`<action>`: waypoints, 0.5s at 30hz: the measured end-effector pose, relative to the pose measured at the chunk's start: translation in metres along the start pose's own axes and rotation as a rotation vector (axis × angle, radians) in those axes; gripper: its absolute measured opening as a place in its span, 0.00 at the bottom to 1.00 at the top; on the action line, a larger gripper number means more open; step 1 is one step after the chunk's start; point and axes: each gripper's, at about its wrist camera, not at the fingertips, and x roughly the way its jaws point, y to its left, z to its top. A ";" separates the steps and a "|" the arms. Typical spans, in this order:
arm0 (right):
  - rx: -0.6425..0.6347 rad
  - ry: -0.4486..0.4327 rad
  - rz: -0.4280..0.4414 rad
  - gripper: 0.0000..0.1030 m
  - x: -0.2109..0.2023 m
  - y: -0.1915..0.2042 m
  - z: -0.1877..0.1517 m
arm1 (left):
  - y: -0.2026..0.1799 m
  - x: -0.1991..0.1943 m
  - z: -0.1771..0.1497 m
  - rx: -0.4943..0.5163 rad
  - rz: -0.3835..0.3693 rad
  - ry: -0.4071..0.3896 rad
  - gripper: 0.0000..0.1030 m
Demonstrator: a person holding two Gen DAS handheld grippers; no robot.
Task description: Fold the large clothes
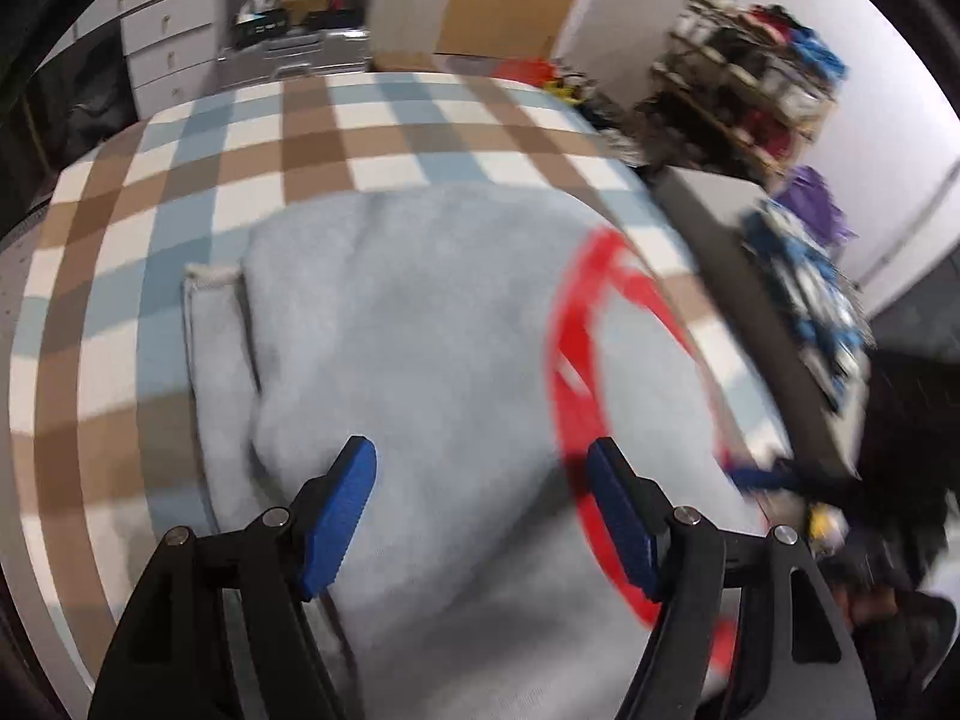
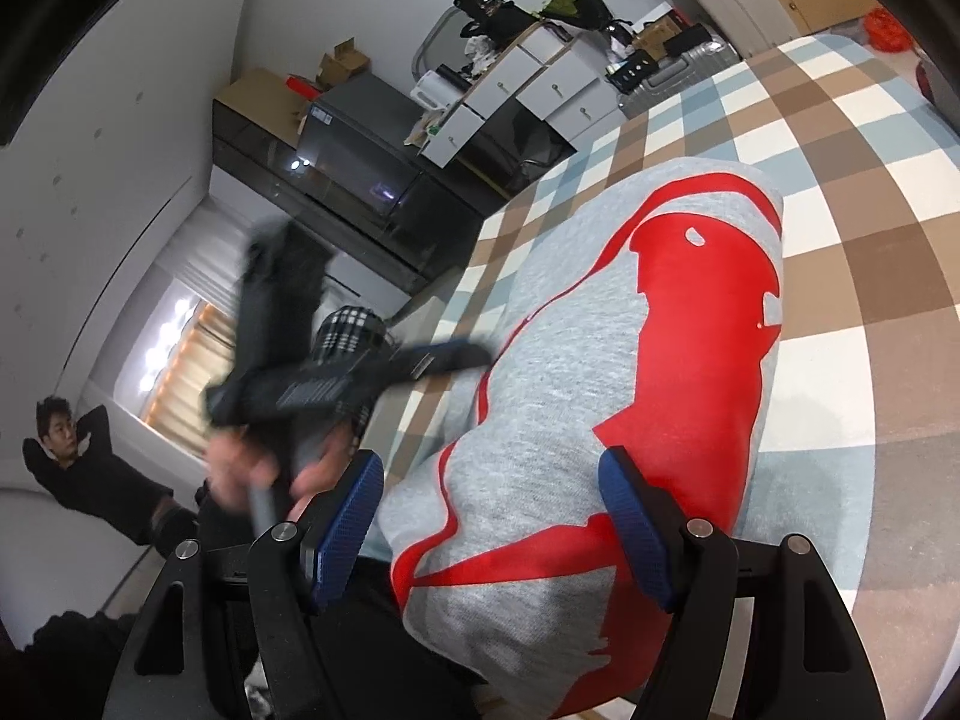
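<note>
Both grippers, left gripper [image 1: 480, 510] and right gripper [image 2: 492, 516], hung wide apart and empty over folded grey sweatshirt [image 2: 558, 396] on checked bedcover [image 1: 384, 138].

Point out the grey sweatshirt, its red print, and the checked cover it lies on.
grey sweatshirt [image 1: 420, 324]: left wrist view, on the plain grey fabric mid-garment.
red print [image 2: 702, 324]: right wrist view, on the large solid red patch.
checked cover [image 1: 312, 120]: left wrist view, on a bare brown square beyond the garment.
</note>
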 end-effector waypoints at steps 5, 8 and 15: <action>0.031 -0.014 0.004 0.74 -0.002 -0.002 -0.001 | 0.002 0.006 -0.036 0.004 -0.004 0.048 0.67; 0.026 -0.018 -0.008 0.73 -0.001 0.001 -0.002 | 0.018 0.025 -0.052 -0.047 0.021 0.051 0.82; -0.026 -0.042 -0.056 0.74 0.001 0.009 -0.007 | 0.020 0.034 -0.049 -0.028 0.050 -0.005 0.89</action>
